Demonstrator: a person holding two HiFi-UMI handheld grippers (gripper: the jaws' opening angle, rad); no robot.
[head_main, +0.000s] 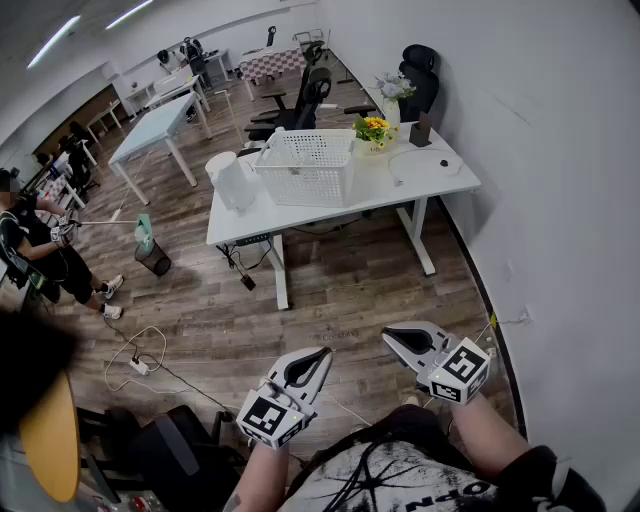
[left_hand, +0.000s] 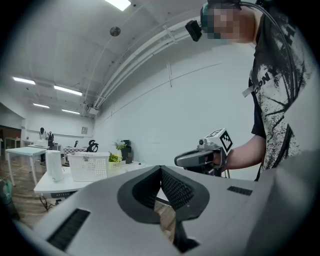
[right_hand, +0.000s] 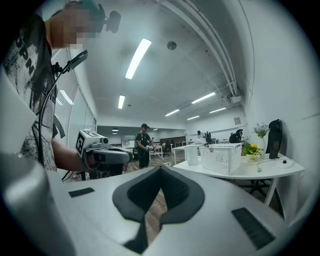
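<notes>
Left gripper: jaws closed tip to tip, nothing gripped. Only the wood floor shows through the gap behind the tips. Right gripper: jaws likewise brought together at the tips and empty. In the head view, the two grippers are held side by side above the floor, near each other but apart. Each is carried in one hand close to the person's body, and both point forward toward the desk.

The desk is white and stands well ahead of both grippers, against the white wall. On it, from left to right, are a white jug, a white mesh basket and a small pot of yellow flowers. Black office chairs stand behind the desk. Far left, another person stands beside a second, pale table, well apart from the grippers.
</notes>
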